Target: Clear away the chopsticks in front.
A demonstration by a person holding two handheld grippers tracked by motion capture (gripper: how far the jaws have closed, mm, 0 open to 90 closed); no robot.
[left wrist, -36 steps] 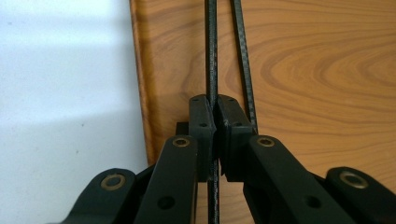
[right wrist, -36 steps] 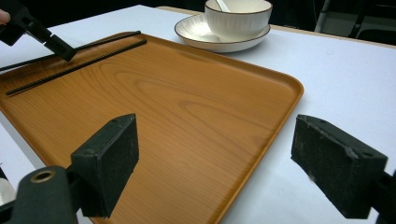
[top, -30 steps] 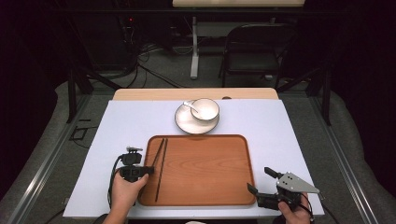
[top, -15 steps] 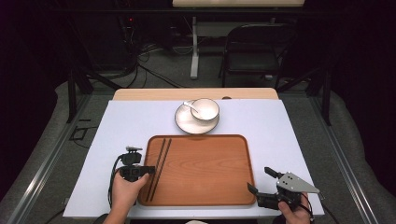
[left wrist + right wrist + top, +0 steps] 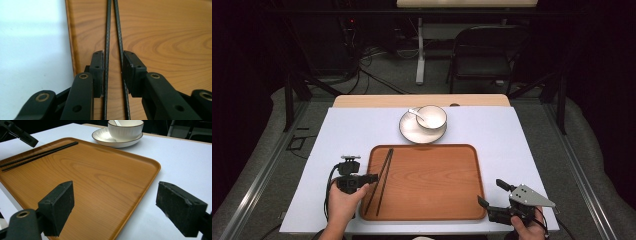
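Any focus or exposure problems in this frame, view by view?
High view: table evenly lit, surroundings nearly black, image soft. Left gripper view: white surface blown out, chopsticks sharp, near jaws slightly soft. Right gripper view: tray crisp, bowl a little soft.

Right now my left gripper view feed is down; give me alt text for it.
The left gripper is open with its black jaws straddling a pair of black chopsticks, which lie on a wooden tray and run away up the frame. The tray's left rim meets the white table cover on the left.
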